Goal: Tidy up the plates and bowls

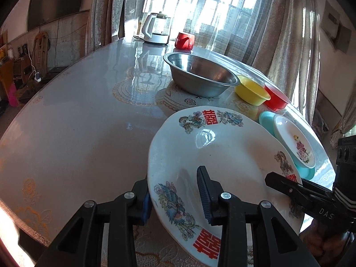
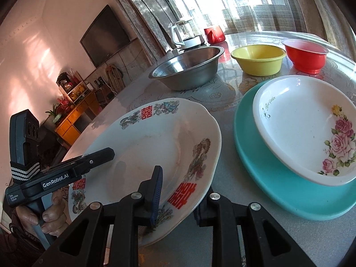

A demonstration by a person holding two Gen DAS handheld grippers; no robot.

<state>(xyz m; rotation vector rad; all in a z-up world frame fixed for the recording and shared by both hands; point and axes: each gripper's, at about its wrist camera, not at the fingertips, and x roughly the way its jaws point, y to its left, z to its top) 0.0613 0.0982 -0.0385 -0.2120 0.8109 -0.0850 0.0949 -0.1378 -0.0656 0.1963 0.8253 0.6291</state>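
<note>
Plate (image 2: pixel 155 146) bearing red 囍 characters sits clamped by "GenRobot.AI" tool (image 2: pixel 106 155).

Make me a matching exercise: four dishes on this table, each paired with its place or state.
1. dragon plate
2. rose plate
3. steel bowl
4. yellow bowl

a. rests on the teal plate
b. beside the red bowl
c. gripped at its rim by both grippers
d. in front of the kettle

Pairs: 1-c, 2-a, 3-d, 4-b
</note>
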